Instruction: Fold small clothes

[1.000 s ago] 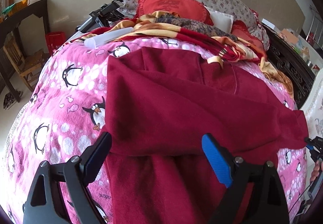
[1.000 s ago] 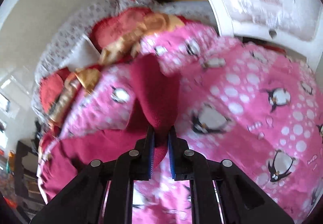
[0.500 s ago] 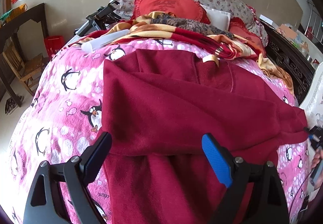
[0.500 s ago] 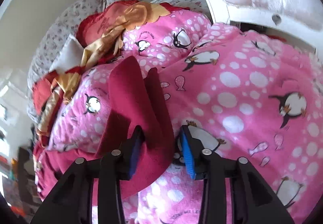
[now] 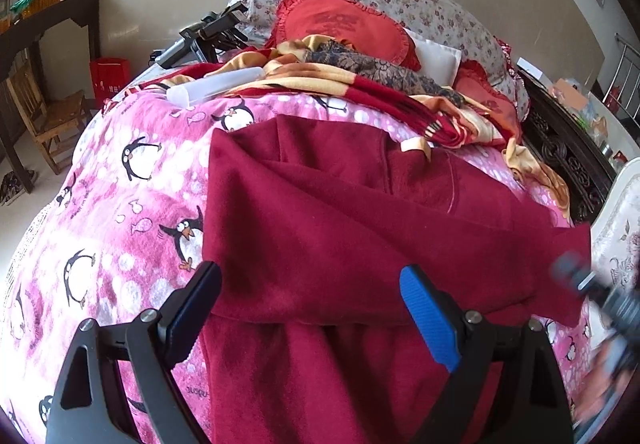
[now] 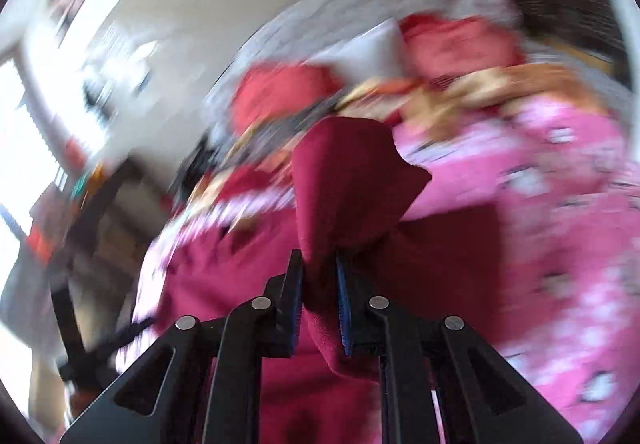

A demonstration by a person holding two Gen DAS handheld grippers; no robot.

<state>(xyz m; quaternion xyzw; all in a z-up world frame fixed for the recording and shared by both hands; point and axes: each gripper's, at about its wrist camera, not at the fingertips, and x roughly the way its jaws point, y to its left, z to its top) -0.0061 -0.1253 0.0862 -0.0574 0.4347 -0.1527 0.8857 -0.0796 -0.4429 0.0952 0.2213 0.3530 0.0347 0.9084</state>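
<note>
The right wrist view alone shows the right gripper (image 6: 319,284) pinching the maroon garment (image 6: 344,179); the left view shows the left gripper (image 5: 310,300) wide open above it.

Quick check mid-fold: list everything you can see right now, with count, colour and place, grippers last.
garment: one, dark red, spread on the blanket, one end lifted at right
blanket: one, pink with penguins, covers the bed
throw: one, red and yellow, bunched behind the garment
heart cushion: one, red, at the headboard
floral pillows: grey-white, behind the cushion
plastic tube: one, translucent white, far left of blanket
wooden chair: one, brown, on the floor at left
left gripper: open, over the garment's near fold
right gripper: shut on a bunched end of the garment
</note>
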